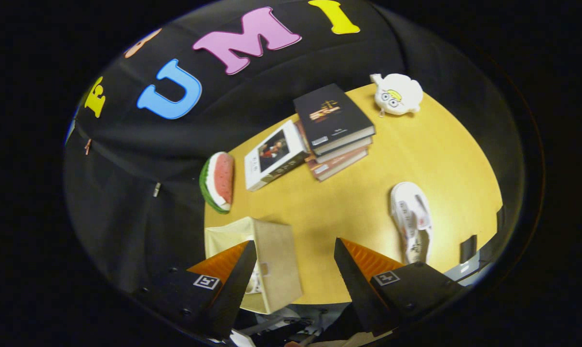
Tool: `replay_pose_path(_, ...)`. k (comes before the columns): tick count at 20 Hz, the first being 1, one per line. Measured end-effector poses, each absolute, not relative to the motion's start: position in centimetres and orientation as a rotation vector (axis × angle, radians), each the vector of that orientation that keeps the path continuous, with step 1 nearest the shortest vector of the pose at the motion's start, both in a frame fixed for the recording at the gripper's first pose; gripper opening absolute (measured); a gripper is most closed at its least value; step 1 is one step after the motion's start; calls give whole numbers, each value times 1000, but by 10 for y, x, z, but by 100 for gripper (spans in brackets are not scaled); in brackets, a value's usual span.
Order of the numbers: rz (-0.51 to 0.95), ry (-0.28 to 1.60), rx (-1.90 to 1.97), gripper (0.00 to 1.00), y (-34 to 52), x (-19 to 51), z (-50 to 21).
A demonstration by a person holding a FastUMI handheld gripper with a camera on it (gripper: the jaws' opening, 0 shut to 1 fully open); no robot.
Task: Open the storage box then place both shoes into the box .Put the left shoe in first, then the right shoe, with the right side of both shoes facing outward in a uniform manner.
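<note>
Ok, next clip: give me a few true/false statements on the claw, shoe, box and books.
1. The claw is open and holds nothing. True.
2. A white shoe lies on the yellow table. True.
3. The shoe is clamped between the claw's fingers. False: it lies apart, beside one finger.
4. The beige storage box sits at the table's edge by the other finger. True.
5. The books are stacked on the box. False: they rest on the table, beyond it.

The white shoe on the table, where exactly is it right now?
In the gripper view, the white shoe lies on the yellow table, just beyond the right-hand finger of the open gripper, across from the beige storage box.
</note>
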State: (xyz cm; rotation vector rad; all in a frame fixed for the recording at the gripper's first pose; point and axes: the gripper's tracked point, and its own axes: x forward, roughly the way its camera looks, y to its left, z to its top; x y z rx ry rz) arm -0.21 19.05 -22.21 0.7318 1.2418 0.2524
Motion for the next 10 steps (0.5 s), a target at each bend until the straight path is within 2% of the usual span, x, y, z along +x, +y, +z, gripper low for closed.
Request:
replay_pose_path(3,110,1313,618,99,117,-27,-287)
replay_pose_path(5,65,1332,600,99,92,-40,-318)
replay_pose_path(10,103,1412,516,98,76,-81,-379)
